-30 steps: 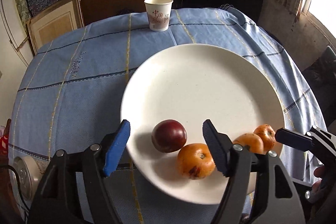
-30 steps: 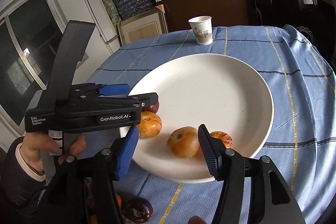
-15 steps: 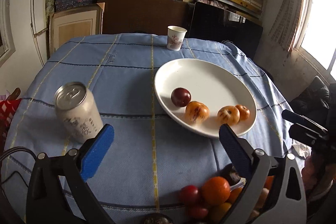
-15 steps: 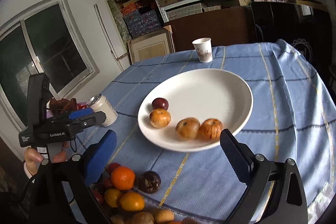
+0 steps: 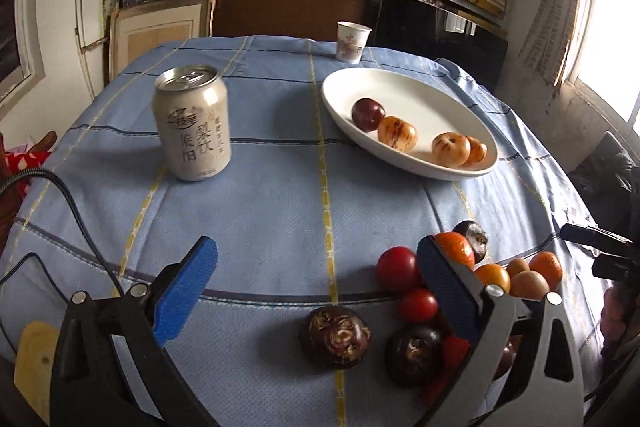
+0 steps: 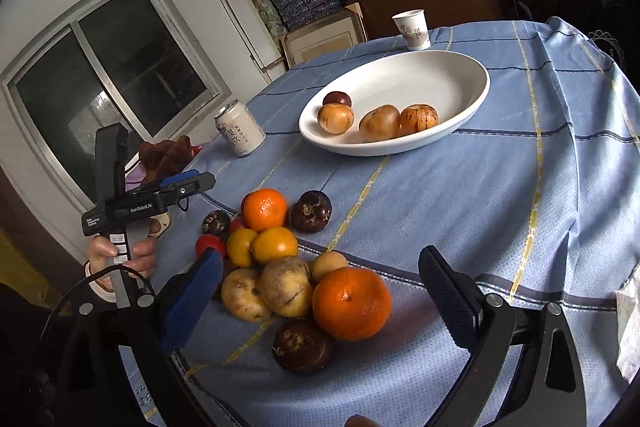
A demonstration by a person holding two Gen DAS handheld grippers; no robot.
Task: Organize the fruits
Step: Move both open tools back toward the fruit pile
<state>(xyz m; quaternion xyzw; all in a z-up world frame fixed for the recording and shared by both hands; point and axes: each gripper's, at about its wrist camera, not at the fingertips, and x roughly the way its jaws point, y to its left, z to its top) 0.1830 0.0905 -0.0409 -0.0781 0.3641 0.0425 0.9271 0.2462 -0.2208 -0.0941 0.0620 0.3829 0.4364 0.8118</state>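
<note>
A white plate (image 5: 424,95) (image 6: 452,83) holds a dark red plum (image 5: 367,113) and three orange-yellow fruits (image 5: 397,133) (image 6: 379,122). A pile of loose fruit lies at the table's near edge: oranges (image 6: 351,303), red tomatoes (image 5: 397,268), dark brown fruits (image 5: 335,336) and pale yellow ones (image 6: 286,285). My left gripper (image 5: 316,291) is open and empty above the near edge, with a dark fruit just below it. My right gripper (image 6: 320,301) is open and empty, hovering over the large orange in the pile.
A pale drink can (image 5: 193,123) (image 6: 239,133) stands left of the plate. A paper cup (image 5: 351,41) (image 6: 414,29) stands at the table's far edge. Blue checked cloth (image 5: 280,211) covers the round table. Shelves and boxes lie behind.
Both grippers pulled back from the plate toward the near edge and opened wider. The fruit pile and the can came into view.
</note>
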